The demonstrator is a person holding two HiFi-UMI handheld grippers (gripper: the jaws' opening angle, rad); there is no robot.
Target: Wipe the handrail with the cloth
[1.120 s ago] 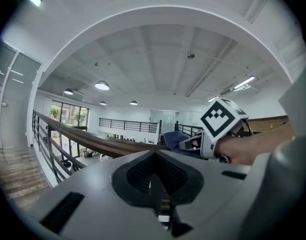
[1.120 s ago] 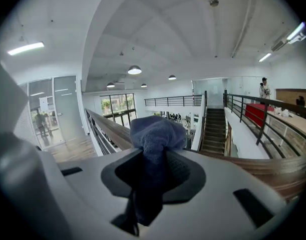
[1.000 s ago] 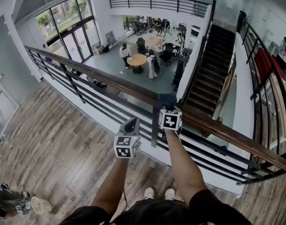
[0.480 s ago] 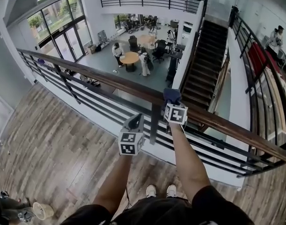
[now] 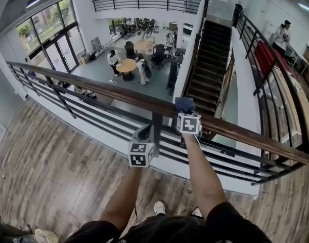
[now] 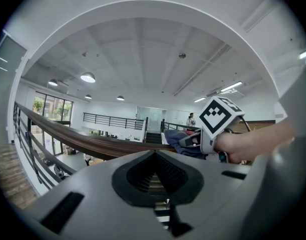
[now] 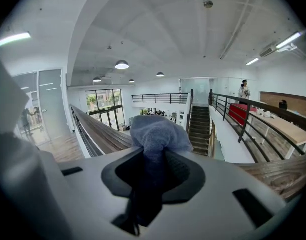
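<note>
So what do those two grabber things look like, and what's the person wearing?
The left gripper and right gripper are both smooth grey plastic with dark ribbed pads inside the jaws. Each carries a white cube printed with black square patterns. The person wears a black top with short sleeves and white shoes.

You held your right arm outstretched, the right gripper (image 5: 186,113) clamped on the cloth (image 5: 183,104); your left gripper (image 5: 143,132) hovered lower, jaws together.
</note>
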